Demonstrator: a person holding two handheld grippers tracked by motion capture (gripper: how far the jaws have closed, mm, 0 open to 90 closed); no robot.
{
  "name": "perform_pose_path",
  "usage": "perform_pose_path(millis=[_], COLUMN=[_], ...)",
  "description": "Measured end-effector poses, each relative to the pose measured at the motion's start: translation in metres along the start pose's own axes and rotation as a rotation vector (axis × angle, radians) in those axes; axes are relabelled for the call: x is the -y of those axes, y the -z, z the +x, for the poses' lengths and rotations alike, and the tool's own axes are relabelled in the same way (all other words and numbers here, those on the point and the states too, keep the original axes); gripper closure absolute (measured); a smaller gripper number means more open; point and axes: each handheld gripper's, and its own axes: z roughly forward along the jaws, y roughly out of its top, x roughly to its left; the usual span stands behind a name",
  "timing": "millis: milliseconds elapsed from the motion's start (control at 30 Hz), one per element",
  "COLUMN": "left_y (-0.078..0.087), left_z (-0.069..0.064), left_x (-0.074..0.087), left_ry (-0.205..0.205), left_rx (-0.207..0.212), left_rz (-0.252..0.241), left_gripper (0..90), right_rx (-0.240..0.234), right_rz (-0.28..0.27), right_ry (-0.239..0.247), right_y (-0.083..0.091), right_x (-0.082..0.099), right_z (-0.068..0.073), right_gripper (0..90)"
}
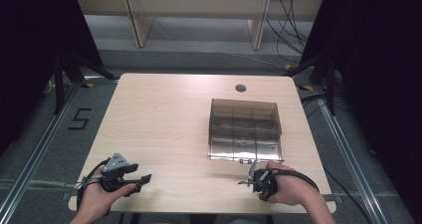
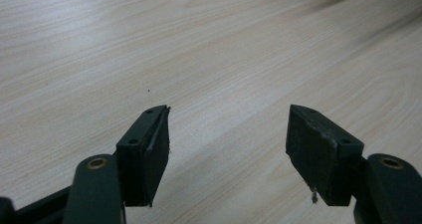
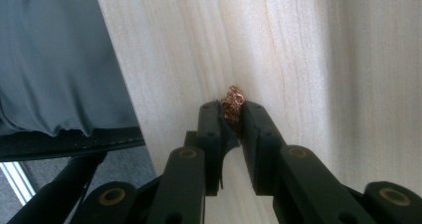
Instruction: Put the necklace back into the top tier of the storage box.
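The right gripper pinches a small tangle of copper-coloured wire between its fingers, low over the table near the front edge. The compartmented clear box lies at about 12 o'clock from it, just beyond. The left gripper, fingers spread and empty, rests well apart at 9 o'clock, so the right hand is nearer.

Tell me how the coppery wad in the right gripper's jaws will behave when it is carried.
The coppery wad looks like a crumpled tangle, so it probably squashes rather than resists. It seems light for its size. Only its lower part sits between the right gripper jaws, so it might snag or slip free.
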Motion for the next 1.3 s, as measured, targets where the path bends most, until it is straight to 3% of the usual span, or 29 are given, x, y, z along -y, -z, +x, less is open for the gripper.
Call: perform_pose_path(millis=[167, 367, 433, 500, 700, 733, 900, 933, 1033, 1067, 1100, 1133, 1300], left_y=[0.0, 0.0, 0.0, 0.0, 0.0, 0.001, 0.0, 0.0, -0.001, -0.001, 0.0, -0.002, -0.001], left_z=[0.0, 0.002, 0.0, 0.0, 0.001, 0.001, 0.001, 0.0, 0.0, 0.0, 0.002, 0.0, 0.0], left_x=[0.0, 0.0, 0.0, 0.0, 0.001, 0.0, 0.001, 0.001, 0.001, 0.001, 0.001, 0.001, 0.001], left_ry=[0.019, -0.006, 0.012, 0.012, 0.011, 0.002, 0.008, 0.01, 0.012, 0.018, -0.005, 0.021, 0.007], left_rx=[0.003, 0.002, 0.001, 0.001, 0.002, 0.0, 0.002, 0.002, -0.011, -0.008, -0.007, -0.01, -0.009], left_rz=[0.007, 0.006, 0.002, 0.002, 0.003, 0.013, 0.006, 0.005, -0.001, -0.009, 0.011, -0.013, 0.004], left_gripper=[33.3, 33.2, 33.3, 33.2, 33.2, 33.2, 33.2, 33.2, 33.1, 33.1, 33.1, 33.1, 33.1], right_rx=[-0.03, -0.045, -0.041, -0.035, -0.035, -0.037, -0.043, -0.047, -0.047, -0.045, -0.051, -0.046, -0.042], right_rz=[-0.004, 0.011, 0.005, 0.008, -0.011, -0.004, -0.005, 0.015, 0.015, 0.008, 0.005, 0.005, 0.011], right_ry=[-0.03, -0.045, -0.047, -0.066, -0.041, -0.062, -0.065, -0.099, -0.112, -0.103, -0.1, -0.105, -0.11], right_y=[0.0, 0.001, 0.003, 0.007, 0.019, 0.021, 0.032, 0.035, 0.041, 0.043, 0.045, 0.047, 0.059], right_x=[0.0, 0.001, 0.002, 0.002, 0.003, 0.003, 0.004, 0.004, 0.004, 0.004, 0.005, 0.005, 0.006], right_z=[-0.002, -0.004, -0.005, -0.004, -0.007, -0.005, -0.009, -0.007, -0.008, -0.009, -0.009, -0.009, -0.009], right_gripper=[79.6, 79.6, 79.7, 79.6, 79.6, 79.7, 79.6, 79.6, 79.6, 79.6, 79.6, 79.6, 79.6])
